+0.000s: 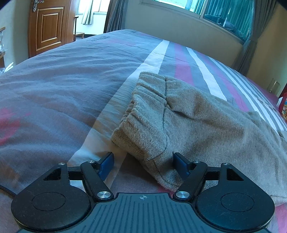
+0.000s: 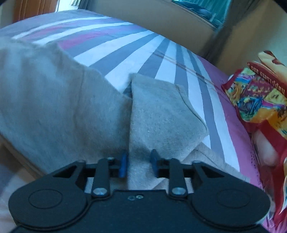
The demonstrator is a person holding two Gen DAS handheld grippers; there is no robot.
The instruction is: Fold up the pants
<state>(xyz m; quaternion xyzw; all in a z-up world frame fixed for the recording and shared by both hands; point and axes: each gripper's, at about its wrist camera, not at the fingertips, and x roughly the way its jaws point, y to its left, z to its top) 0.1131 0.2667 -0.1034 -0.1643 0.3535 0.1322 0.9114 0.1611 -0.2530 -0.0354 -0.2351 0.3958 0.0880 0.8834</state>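
Beige fleece pants lie on a striped bed cover, elastic waistband to the left in the left wrist view. My left gripper is open, its blue pads wide apart around the near corner of the waistband end; the right pad touches the cloth. In the right wrist view the pants spread left, with a folded leg end in the middle. My right gripper is open, its blue pads either side of that leg's cloth, without pinching it.
The bed cover is grey with white and pink stripes. A colourful red snack bag lies at the bed's right edge. A wooden door and a curtained window stand beyond the bed.
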